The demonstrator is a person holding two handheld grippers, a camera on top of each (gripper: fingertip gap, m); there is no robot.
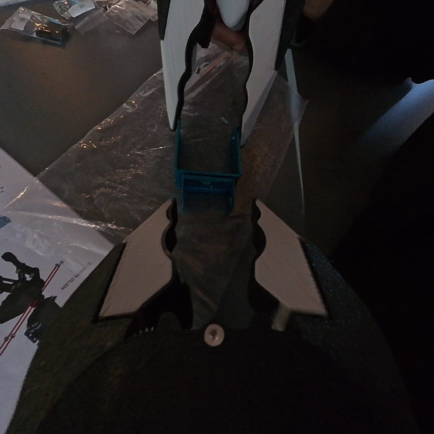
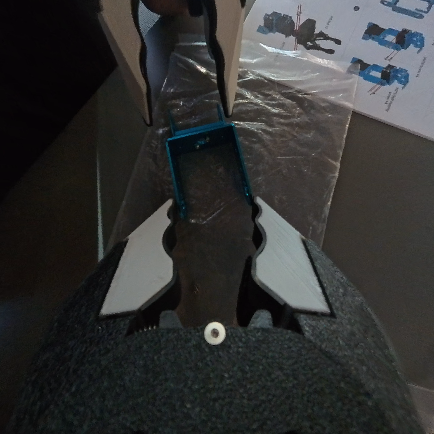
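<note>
A blue metal bracket assembly [image 1: 207, 169], two U-shaped pieces joined back to back, lies on a clear plastic bag [image 1: 112, 152] on a dark table. My left gripper [image 1: 215, 200] is open, its tips on either side of the smaller U with room to spare. My right gripper [image 1: 208, 133] faces it from the far side. In the right wrist view the right gripper [image 2: 213, 199] is open and straddles the arms of the larger U [image 2: 206, 164], its fingertips [image 2: 257, 202] very close to them. The left gripper [image 2: 189, 119] shows beyond.
A white printed instruction sheet [image 1: 35, 234] lies left of the bag, and it shows at the upper right in the right wrist view [image 2: 352, 58]. Small clear bags of parts [image 1: 37, 28] lie at the far left of the table.
</note>
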